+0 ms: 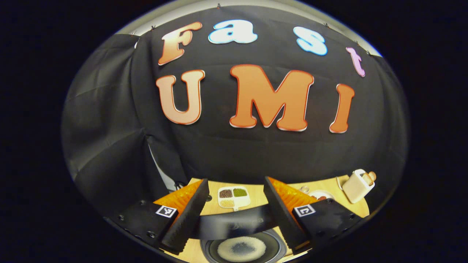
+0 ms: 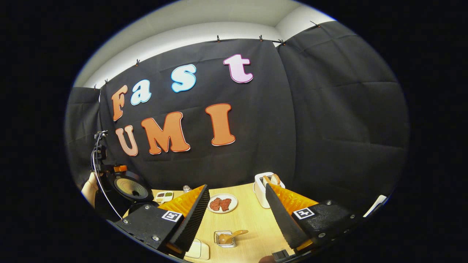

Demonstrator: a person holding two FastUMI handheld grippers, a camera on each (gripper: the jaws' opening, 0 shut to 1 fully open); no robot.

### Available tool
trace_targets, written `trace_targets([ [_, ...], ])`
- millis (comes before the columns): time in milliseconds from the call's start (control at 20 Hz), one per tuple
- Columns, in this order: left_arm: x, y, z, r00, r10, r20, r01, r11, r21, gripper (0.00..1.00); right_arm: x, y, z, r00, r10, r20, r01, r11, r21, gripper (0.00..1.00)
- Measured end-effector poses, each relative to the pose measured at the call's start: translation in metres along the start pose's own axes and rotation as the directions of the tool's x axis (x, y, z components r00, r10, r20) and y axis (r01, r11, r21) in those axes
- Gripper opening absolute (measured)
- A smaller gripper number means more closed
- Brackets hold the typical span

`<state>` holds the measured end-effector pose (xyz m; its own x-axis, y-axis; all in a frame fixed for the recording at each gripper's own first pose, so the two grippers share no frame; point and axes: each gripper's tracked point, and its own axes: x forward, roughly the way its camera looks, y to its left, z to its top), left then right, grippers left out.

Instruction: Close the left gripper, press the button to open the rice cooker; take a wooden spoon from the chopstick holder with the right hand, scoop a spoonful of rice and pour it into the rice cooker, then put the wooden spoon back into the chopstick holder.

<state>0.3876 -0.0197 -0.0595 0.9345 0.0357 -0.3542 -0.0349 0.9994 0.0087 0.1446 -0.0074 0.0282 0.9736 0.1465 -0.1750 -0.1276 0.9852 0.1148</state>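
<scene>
My left gripper (image 1: 235, 179) is open and hangs just above the open rice cooker. The cooker's black lid (image 1: 234, 224) stands up between the fingers, and below it the dark inner pot (image 1: 210, 252) holds a thin ring of white rice (image 1: 241, 249). My right gripper (image 2: 237, 186) is open and holds nothing. Below it on the table, a small clear holder (image 2: 223, 241) carries the wooden spoon (image 2: 232, 235), which lies tilted in it. In the right gripper view the raised cooker lid (image 2: 129, 188) is at the far left, with a hand (image 2: 89, 190) beside it.
A white divided tray of grains (image 1: 234, 197) (image 2: 163, 196) lies behind the cooker. A plate of reddish food (image 2: 222, 203) and a white toaster (image 2: 264, 190) (image 1: 360, 186) stand on the wooden table (image 2: 252, 226). A white flat object (image 2: 199, 250) lies near the front edge.
</scene>
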Motion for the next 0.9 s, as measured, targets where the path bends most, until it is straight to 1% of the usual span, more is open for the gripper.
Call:
trace_targets([
  [150, -0.023, -0.009, -0.013, 1.000, -0.022, 0.003, 0.022, 1.000, -0.019, 1.00, 0.002, 0.010, -0.003, 0.999, 0.038, 0.004, -0.038, 0.999, 0.002, 0.95],
  [300, -0.054, -0.016, -0.024, 0.999, -0.026, 0.025, 0.026, 1.000, 0.014, 0.99, 0.004, 0.024, -0.009, 0.995, 0.096, -0.003, -0.096, 0.995, 0.008, 0.95],
  [450, -0.081, -0.028, -0.054, 0.999, -0.036, 0.010, 0.035, 0.998, 0.060, 0.99, 0.005, 0.031, -0.017, 0.991, 0.135, -0.018, -0.135, 0.991, 0.001, 0.95],
  [550, -0.097, -0.035, -0.079, 0.999, -0.049, -0.010, 0.049, 0.997, 0.065, 0.99, 0.006, 0.038, -0.022, 0.986, 0.162, -0.024, -0.162, 0.987, 0.006, 0.95],
  [700, -0.116, -0.042, -0.128, 0.995, -0.078, -0.061, 0.078, 0.997, 0.006, 1.00, 0.006, 0.047, -0.037, 0.980, 0.193, -0.047, -0.192, 0.981, 0.024, 0.95],
  [800, -0.120, -0.042, -0.160, 0.993, -0.072, -0.089, 0.071, 0.997, -0.017, 1.00, 0.007, 0.054, -0.047, 0.975, 0.210, -0.068, -0.209, 0.978, 0.022, 0.95],
  [900, -0.121, -0.045, -0.191, 0.991, -0.069, -0.112, 0.069, 0.998, -0.008, 0.99, 0.007, 0.057, -0.054, 0.973, 0.215, -0.080, -0.215, 0.977, 0.012, 0.95],
])
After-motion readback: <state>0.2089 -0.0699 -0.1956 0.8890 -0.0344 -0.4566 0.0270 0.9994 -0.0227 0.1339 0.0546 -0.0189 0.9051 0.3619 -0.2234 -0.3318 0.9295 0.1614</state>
